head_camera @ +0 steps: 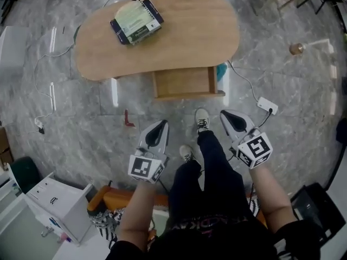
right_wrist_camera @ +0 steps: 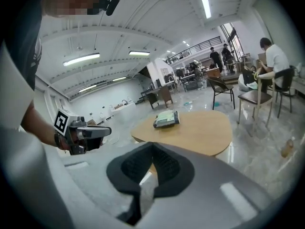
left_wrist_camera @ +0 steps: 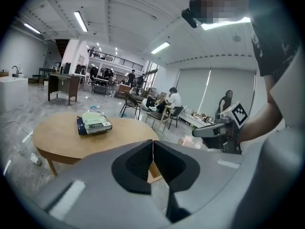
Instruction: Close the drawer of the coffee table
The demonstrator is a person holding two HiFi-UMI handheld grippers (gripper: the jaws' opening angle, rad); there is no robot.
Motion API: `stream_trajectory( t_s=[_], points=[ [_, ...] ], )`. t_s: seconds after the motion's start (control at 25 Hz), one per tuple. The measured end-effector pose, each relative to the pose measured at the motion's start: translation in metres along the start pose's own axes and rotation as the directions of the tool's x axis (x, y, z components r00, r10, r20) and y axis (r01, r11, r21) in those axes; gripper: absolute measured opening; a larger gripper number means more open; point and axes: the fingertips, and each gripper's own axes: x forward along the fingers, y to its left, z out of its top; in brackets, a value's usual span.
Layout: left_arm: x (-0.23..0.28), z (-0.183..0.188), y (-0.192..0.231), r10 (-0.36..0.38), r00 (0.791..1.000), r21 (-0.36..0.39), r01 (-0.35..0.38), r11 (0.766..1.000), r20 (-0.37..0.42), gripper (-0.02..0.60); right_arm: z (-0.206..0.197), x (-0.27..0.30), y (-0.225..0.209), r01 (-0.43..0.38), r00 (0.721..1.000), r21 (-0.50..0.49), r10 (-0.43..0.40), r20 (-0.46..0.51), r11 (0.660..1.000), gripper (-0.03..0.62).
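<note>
One coffee table stands on the grey marbled floor, its oval wooden top near the upper edge of the head view. Its single drawer is pulled out on the side facing the person, with the wooden bottom showing bare. One book bundle lies on the tabletop, towards the left end and well apart from the drawer.

The person holds two grippers, one in each hand. Both are short of the drawer and touch nothing. The left gripper hangs over the floor below the drawer's left corner. Its own view shows its jaws pressed together with nothing between them. The right gripper hangs below the drawer's right corner. Its jaws are pressed together too (only a thin seam shows at the tips), and they pinch nothing.

Between the two grippers are the person's two shoes, one ahead of the other, with the front one near the drawer's front edge.

Each gripper view takes in the same table and the same bundle. Each also shows the other gripper off to one side.

One white adapter on a cable lies on the floor to the right of the drawer. One white cabinet stands at the lower left.
</note>
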Motion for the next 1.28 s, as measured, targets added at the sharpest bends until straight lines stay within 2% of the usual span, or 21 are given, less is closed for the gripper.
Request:
stream_trajectory(
  t_s=[0.44, 0.48, 0.68, 0.92, 1.0, 1.08, 1.28],
  points=[
    [0.034, -0.134, 0.039, -0.008, 1.0, 0.031, 0.008, 1.0, 0.01, 0.046, -0.132, 0.047, -0.04, 0.128, 0.992, -0.013, -0.128, 0.023, 0.992, 0.008],
    [0.036, -0.147, 0.045, -0.002, 1.0, 0.031, 0.002, 1.0, 0.013, 0.051, -0.142, 0.051, -0.045, 0.132, 0.991, -0.013, -0.132, 0.027, 0.991, 0.054],
    [0.051, -0.21, 0.074, 0.054, 0.998, 0.029, -0.054, 0.998, 0.017, 0.161, -0.197, 0.063, -0.075, 0.189, 0.981, -0.035, -0.187, 0.041, 0.981, 0.106],
    [0.068, -0.269, 0.126, 0.167, 0.985, 0.031, -0.168, 0.985, 0.052, 0.285, -0.26, 0.081, -0.127, 0.271, 0.962, -0.049, -0.269, 0.041, 0.961, 0.214],
    [0.074, -0.284, 0.145, 0.205, 0.976, 0.027, -0.207, 0.978, 0.069, 0.312, -0.274, 0.088, -0.143, 0.29, 0.956, -0.059, -0.287, 0.054, 0.955, 0.244],
    [0.08, -0.301, 0.162, 0.227, 0.97, 0.037, -0.231, 0.972, 0.089, 0.324, -0.285, 0.097, -0.155, 0.297, 0.954, -0.068, -0.292, 0.075, 0.952, 0.249],
    [0.094, -0.326, 0.194, 0.246, 0.958, 0.067, -0.257, 0.964, 0.149, 0.354, -0.296, 0.118, -0.172, 0.314, 0.941, -0.127, -0.292, 0.171, 0.941, 0.27]
  ],
)
